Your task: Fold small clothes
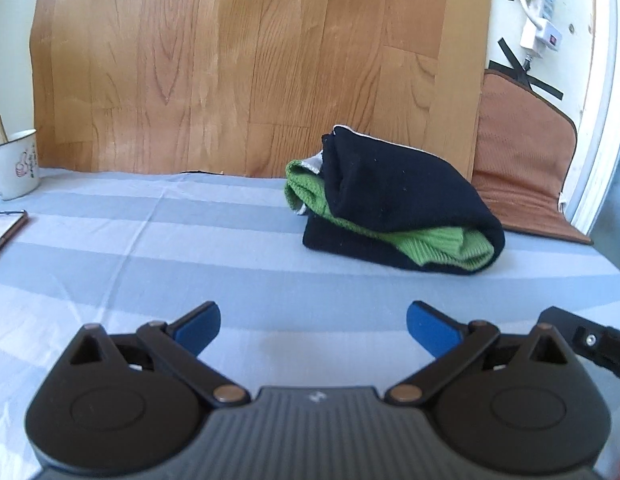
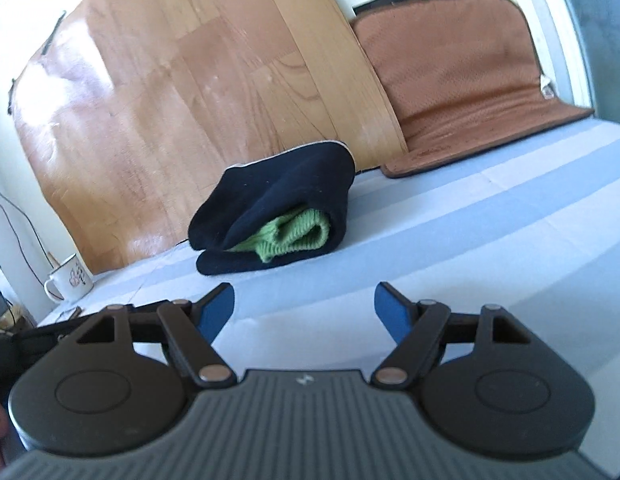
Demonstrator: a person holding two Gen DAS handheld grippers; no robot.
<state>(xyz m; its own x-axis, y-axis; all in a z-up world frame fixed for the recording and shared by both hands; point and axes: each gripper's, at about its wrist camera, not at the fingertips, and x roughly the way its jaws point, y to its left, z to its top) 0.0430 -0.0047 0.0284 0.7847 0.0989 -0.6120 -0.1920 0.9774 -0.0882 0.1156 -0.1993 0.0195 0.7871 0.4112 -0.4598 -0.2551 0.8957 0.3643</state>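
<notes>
- Clothes (image 1: pixel 398 204) lay folded on the striped sheet (image 1: pixel 189 240), at one o'clock of the left gripper (image 1: pixel 313 330).
- Both grippers, left and right (image 2: pixel 303 310), stood spread, pinching nothing.

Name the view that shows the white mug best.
Left wrist view: the mug stands large at the left edge, a stick in it. The right wrist view shows it smaller but whole, handle included.

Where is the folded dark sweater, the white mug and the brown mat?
Folded dark sweater (image 1: pixel 406 184), left wrist view, top fold.
White mug (image 1: pixel 15 166), left wrist view, its side.
Brown mat (image 2: pixel 462 64), right wrist view, upright part.
</notes>
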